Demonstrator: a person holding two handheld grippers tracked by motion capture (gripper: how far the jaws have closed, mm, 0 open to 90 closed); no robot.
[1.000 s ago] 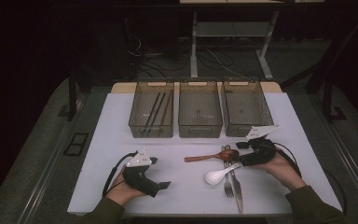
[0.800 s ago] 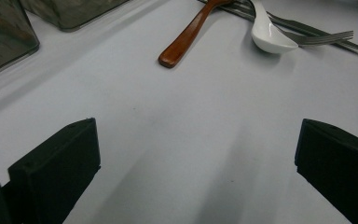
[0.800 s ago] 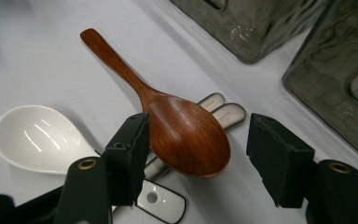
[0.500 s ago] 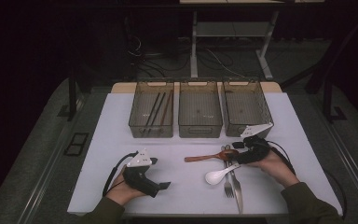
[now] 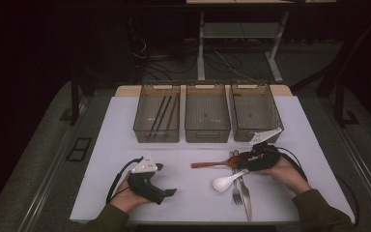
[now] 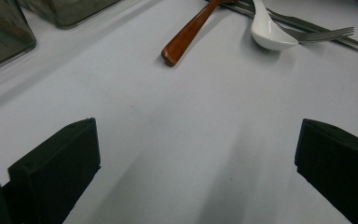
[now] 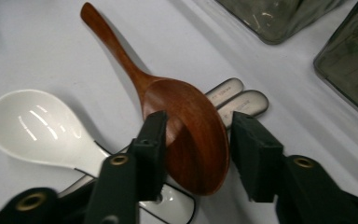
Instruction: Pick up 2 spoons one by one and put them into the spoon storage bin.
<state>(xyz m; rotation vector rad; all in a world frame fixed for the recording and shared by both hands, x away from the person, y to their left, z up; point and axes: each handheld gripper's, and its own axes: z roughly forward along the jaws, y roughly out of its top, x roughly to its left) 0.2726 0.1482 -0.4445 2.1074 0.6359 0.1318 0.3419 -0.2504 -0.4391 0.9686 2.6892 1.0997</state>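
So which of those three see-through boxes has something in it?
The left grey see-through box: dark chopsticks lie inside. The middle box and right box look empty.

The wooden spoon [image 7: 186,135] is showing a smooth, reddish satin finish; the white spoon [image 7: 37,128] is gleaming glossy (ceramic-looking) — the fork [image 6: 317,33] is looking like brushed metal.

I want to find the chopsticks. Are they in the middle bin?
No, the chopsticks lie in the left bin, while the middle bin next to it holds none.
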